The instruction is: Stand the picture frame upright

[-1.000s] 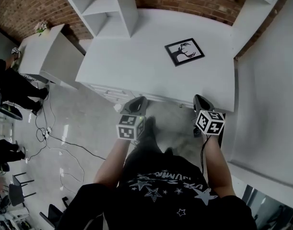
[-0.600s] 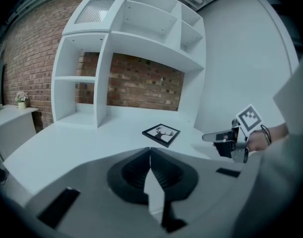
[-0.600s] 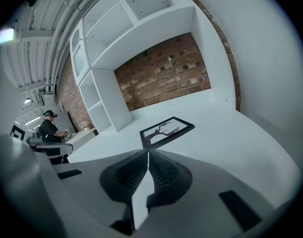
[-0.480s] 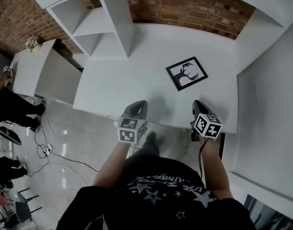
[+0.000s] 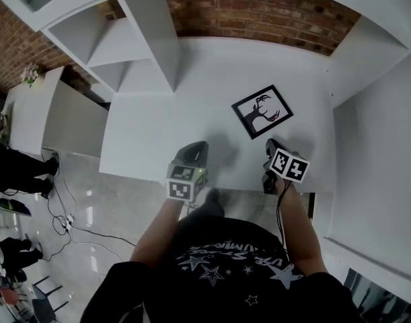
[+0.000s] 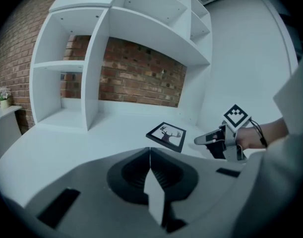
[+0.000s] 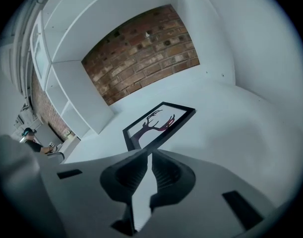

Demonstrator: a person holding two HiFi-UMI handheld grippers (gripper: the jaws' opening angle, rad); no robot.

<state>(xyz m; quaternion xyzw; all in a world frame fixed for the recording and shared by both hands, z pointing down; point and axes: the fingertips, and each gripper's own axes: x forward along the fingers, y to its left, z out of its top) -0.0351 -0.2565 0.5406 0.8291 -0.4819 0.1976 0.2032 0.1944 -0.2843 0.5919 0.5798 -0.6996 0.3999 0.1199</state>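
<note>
The picture frame (image 5: 262,111) has a black border and a dark antler print on white. It lies flat on the white desk (image 5: 158,133), right of centre; it also shows in the left gripper view (image 6: 166,135) and the right gripper view (image 7: 158,124). My right gripper (image 5: 270,142) is shut and empty, its tips just short of the frame's near corner. My left gripper (image 5: 197,145) is shut and empty over the desk's front part, left of the frame. The left gripper view shows the right gripper (image 6: 199,141) beside the frame.
White shelving (image 5: 141,46) stands on the desk's back left, a white side panel (image 5: 373,133) on the right, a brick wall (image 5: 259,12) behind. A lower white cabinet (image 5: 50,116) is at left, with cables on the floor (image 5: 70,217).
Both grippers have moved forward from in front of the desk edge to above the desk. The right one has come close to the frame's near corner. Both stayed shut.
</note>
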